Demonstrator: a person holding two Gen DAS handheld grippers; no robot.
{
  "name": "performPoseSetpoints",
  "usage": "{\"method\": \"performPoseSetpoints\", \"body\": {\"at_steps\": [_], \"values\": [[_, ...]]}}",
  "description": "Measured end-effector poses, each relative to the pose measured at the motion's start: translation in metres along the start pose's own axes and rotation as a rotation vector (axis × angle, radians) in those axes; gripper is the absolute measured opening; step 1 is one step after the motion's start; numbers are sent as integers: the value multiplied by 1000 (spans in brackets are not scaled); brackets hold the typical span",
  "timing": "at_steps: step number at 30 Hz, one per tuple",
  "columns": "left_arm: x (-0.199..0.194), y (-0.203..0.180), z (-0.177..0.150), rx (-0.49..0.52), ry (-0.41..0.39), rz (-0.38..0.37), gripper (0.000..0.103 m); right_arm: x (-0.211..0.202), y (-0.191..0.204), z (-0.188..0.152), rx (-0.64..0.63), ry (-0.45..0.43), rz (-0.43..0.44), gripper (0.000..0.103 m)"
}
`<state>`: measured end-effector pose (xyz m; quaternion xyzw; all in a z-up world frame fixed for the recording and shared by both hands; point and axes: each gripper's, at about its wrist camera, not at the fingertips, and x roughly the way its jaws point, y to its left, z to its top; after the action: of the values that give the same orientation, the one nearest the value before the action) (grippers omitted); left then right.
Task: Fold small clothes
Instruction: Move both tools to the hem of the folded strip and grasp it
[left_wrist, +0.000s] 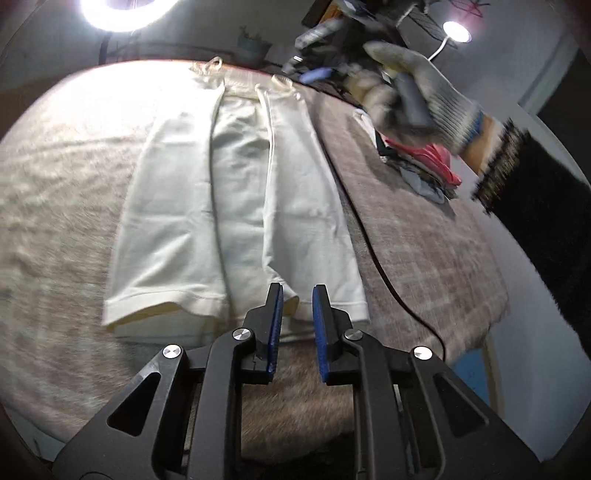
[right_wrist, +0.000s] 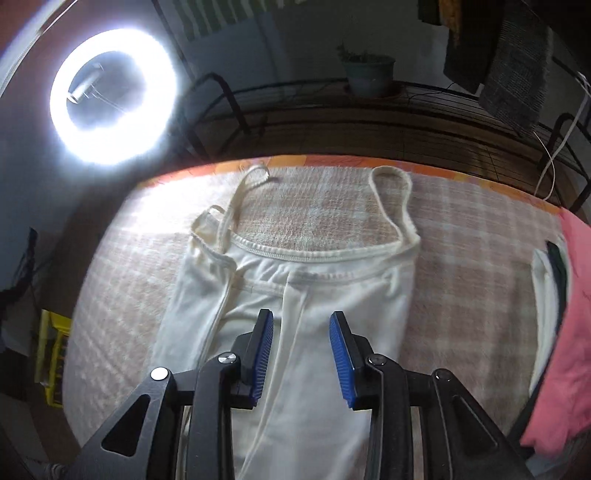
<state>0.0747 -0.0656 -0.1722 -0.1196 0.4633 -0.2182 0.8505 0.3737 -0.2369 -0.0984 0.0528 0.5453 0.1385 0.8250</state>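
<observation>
Camisole (left_wrist: 236, 206) flat on blanketed table (left_wrist: 424, 258), sides folded in | left claw (left_wrist: 297, 295) at hem, right claw (right_wrist: 301, 325) over chest, both part-open, empty | next: pinch hem, fold toward straps (right_wrist: 391, 192)

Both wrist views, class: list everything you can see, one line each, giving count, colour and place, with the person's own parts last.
Camisole top: one, cream, flat on the blanket, sides folded inward, straps at the far end.
Blanket: one, beige plaid, covering the work surface.
Clothes pile: one, pink, grey and white, right of the top.
Cable: one, black, along the top's right side.
Ring light: one, white, far left.
Potted plant: one, dark, on the far rack.
Gloved right hand: one, grey.
Left claw: open, at the hem.
Right claw: open, above the top.
</observation>
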Motion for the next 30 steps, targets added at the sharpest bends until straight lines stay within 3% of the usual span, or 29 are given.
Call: {"method": "performPoseSetpoints", "body": {"at_steps": [4,6,11,17,21,24,30], "values": [[-30,21,0,11,-25,40,20,-50,-12,-48,35,-23,57,33],[-42,36,4,-5,-33,63,39,-70,-13,-81,35,-30,69,37],[-49,79,15,-58,7,138,40,-89,-13,-176,85,24,128,46],[-29,122,11,-220,108,69,40,-64,0,-263,150,135,179,47],[-23,146,5,-368,125,35,40,-55,6,-287,224,120,221,48],[-19,136,5,-301,124,70,40,-55,10,-288,243,111,241,49],[-1,82,-8,76,129,279,40,-53,38,-286,101,131,129,47]]}}
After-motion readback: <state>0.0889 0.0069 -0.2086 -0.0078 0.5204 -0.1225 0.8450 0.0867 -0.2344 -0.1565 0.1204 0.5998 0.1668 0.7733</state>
